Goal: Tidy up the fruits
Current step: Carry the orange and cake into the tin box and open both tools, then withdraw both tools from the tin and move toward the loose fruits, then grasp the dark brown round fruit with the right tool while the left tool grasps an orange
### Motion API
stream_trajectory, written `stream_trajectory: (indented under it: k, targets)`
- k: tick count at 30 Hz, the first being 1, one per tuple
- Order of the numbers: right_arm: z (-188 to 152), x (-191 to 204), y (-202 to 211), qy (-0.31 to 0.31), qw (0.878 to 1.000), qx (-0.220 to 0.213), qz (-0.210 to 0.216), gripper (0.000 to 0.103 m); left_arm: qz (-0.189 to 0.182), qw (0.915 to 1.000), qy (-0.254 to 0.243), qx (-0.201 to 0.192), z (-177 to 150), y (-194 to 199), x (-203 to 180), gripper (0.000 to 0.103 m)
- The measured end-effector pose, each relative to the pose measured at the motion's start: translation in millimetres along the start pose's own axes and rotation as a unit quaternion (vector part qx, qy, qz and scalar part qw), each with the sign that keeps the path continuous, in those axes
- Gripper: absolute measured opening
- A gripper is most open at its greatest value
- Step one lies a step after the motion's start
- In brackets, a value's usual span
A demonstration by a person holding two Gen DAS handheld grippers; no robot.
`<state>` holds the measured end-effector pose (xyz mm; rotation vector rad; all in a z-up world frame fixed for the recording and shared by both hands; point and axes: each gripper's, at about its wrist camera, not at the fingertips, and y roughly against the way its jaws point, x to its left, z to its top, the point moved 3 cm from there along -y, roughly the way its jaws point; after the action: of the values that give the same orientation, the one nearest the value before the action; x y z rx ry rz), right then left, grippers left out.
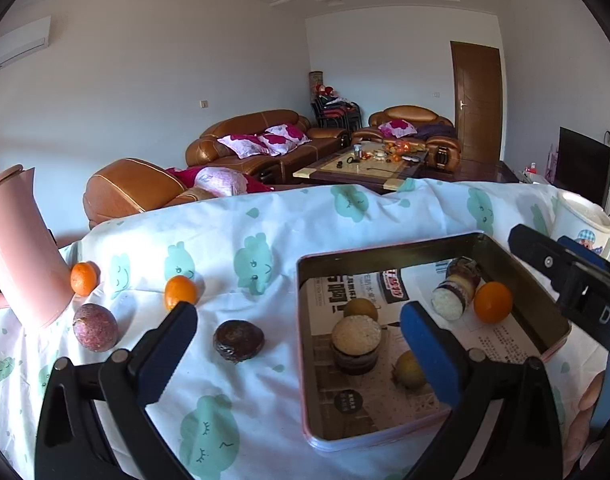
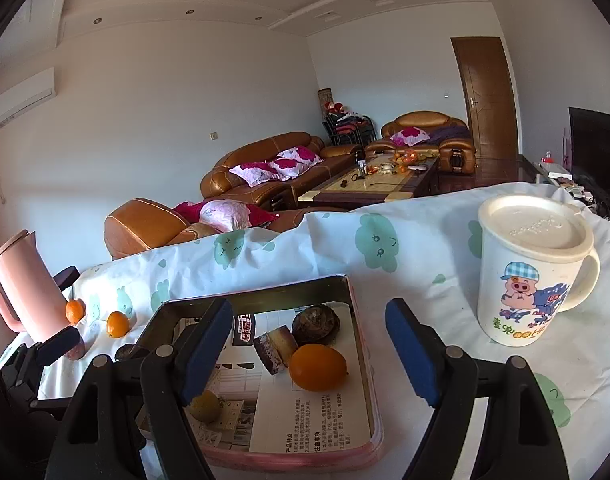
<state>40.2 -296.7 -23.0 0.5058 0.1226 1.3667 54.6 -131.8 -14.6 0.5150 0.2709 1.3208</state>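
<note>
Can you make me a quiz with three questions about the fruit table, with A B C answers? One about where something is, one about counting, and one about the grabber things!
1. Where is the white mug with the pig on it?
A. inside the tin
B. on the cloth, right of the tin
C. on the sofa

2. How many small oranges lie on the cloth outside the tin?
A. two
B. five
C. none

3. How are the left gripper and the right gripper?
A. both squeezing fruit
B. one holding the mug
C. both open, holding nothing

Answers:
1. B, the mug stands on the cloth beside the tin's right wall.
2. A, one orange sits by the pink jug, another orange a little further right.
3. C, both pairs of jaws stand wide with nothing pressed between them.
</note>
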Motion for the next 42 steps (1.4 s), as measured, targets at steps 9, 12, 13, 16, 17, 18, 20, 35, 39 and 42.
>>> stream_trajectory:
  k: [9, 12, 13, 16, 17, 18, 20, 35, 39, 42]
  targets:
    - [4, 10, 45, 0.005, 0.992, -0.129, -0.014, 0.101, 0.039, 0.9991, 0.009, -0.015, -2, 4, 22, 0.103]
    - [2, 18, 42, 0.020, 0.993, -0.116, -0.018, 0.101, 0.043, 0.9988, 0.017, -0.016, -3, 5, 29, 0.103]
    - [1, 20, 39, 0.024, 0.994, -0.106, -0.020, 0.101, 0.043, 0.9988, 0.019, -0.016, -3, 5, 31, 0.103]
    - [-2, 26, 34, 0.036, 0.996, -0.082, -0.025, 0.101, 0.043, 0.9987, 0.024, -0.016, -5, 7, 36, 0.103]
    - [-3, 28, 35, 0.039, 0.996, -0.081, -0.027, 0.101, 0.041, 0.9987, 0.024, -0.015, -6, 7, 37, 0.103]
    - [-5, 29, 36, 0.043, 0.995, -0.082, -0.028, 0.101, 0.040, 0.9988, 0.025, -0.013, -6, 7, 38, 0.103]
    - [-7, 33, 41, 0.049, 0.995, -0.085, -0.036, 0.101, 0.041, 0.9989, 0.024, -0.007, -8, 7, 40, 0.103]
    - [-25, 91, 32, 0.099, 0.994, -0.037, -0.018, 0.101, 0.128, 0.9907, 0.043, 0.013, -10, 3, 138, 0.103]
    - [-33, 129, 20, 0.133, 0.991, -0.012, 0.030, 0.094, 0.153, 0.9857, 0.070, 0.015, -12, 3, 176, 0.103]
    - [-36, 164, 5, 0.179, 0.982, 0.023, 0.055, 0.080, 0.170, 0.9812, 0.087, 0.026, -14, 1, 198, 0.103]
